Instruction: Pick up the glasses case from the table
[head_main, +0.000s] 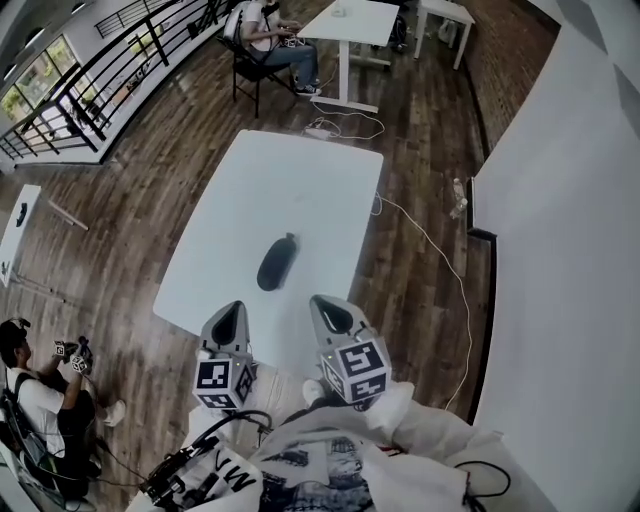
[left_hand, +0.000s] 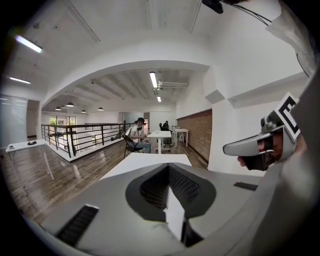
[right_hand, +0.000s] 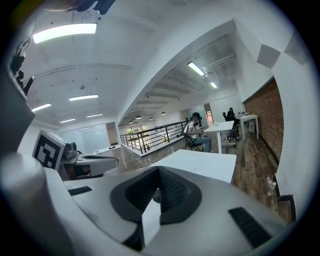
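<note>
Glasses case lies untouched on the white table, nearer its front edge. The left gripper and right gripper hover at that edge, just short of the case, each with jaws pressed together and holding nothing. The reach, opening and grasp all lie ahead. The tabletop shows no obstacle. A cable trails on the floor, and a person sits at a far desk.
</note>
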